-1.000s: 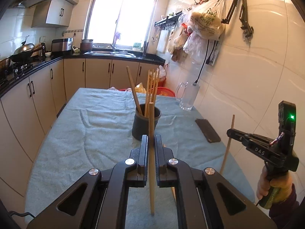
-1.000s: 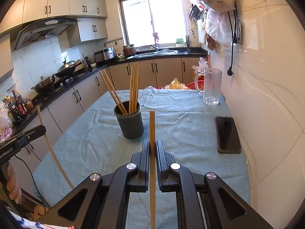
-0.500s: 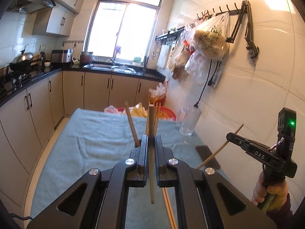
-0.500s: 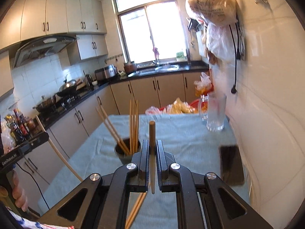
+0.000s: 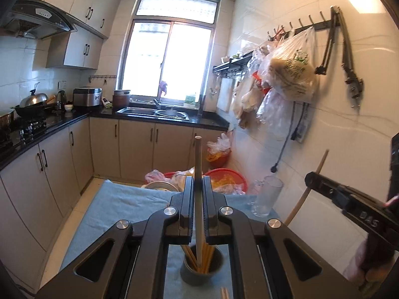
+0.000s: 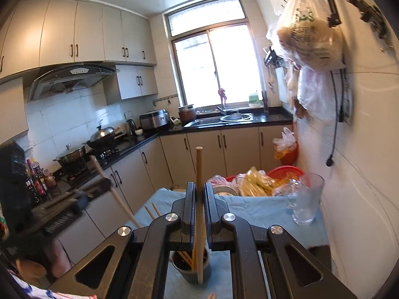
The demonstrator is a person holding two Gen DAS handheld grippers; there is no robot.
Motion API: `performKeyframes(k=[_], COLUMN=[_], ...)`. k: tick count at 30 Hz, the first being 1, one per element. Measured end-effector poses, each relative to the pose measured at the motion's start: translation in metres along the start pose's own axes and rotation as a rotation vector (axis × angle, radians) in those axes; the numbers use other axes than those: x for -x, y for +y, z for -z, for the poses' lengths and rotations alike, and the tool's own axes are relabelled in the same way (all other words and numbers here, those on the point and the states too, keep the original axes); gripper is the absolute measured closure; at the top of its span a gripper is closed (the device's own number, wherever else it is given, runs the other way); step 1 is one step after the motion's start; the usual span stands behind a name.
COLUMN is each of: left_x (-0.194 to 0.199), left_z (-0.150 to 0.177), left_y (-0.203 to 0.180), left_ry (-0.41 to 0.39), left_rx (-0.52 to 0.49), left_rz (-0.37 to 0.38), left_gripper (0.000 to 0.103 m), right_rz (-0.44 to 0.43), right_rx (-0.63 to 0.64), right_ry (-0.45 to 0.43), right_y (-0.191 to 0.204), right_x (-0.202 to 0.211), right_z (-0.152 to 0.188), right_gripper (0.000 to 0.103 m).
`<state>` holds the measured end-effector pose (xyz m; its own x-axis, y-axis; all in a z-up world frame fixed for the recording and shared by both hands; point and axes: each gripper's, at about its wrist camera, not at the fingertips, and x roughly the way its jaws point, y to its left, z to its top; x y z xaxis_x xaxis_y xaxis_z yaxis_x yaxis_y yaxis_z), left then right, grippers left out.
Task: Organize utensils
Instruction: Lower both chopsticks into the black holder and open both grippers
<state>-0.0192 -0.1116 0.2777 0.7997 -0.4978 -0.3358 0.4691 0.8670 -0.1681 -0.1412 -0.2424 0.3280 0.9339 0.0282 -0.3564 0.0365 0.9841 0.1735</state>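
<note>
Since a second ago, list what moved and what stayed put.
Both grippers rose and advanced over the table: the dark cup of chopsticks, earlier ahead of the fingers, now shows below them in both wrist views. The left gripper and right gripper each stay shut on one upright chopstick; nothing was let go. The cup, glass mug and blue cloth stayed in place.

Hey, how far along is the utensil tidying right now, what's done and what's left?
Partly done. Several chopsticks already stand in the dark cup on the blue cloth. In hand: the left gripper and the right gripper are each shut on one upright chopstick above the cup; neither is dropped in yet. Left: those two, plus what look like chopstick ends lying near the cup.
</note>
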Motion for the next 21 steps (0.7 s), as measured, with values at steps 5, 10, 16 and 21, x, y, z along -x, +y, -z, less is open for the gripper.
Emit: performKeyframes(k=[5, 10, 16, 21], left_x=[-0.034, -0.068, -0.082, -0.075], left_z=[0.006, 0.025, 0.045, 0.05], left_y=[0.006, 0.011, 0.016, 0.014], left_ry=[0.047, 0.107, 0.175, 0.174], left_rx=[0.024, 0.035, 0.047, 0.016], left_rz=[-0.006, -0.006, -0.016, -0.027], left_gripper=[0.097, 0.097, 0.097, 0.097], right_rz=[0.001, 0.018, 0.015, 0.025], right_rx=[0.01, -0.04, -0.091, -0.116], right_ry=[-0.011, 0.048, 0.171, 0.217], right_y=[0.01, -0.003, -0.022, -0.033], right_x=[-0.027, -0.069, -0.107, -0.124], right_z=[-0.001, 0.02, 0.05, 0.061], right_gripper=[0.096, 0.096, 0.096, 0.096])
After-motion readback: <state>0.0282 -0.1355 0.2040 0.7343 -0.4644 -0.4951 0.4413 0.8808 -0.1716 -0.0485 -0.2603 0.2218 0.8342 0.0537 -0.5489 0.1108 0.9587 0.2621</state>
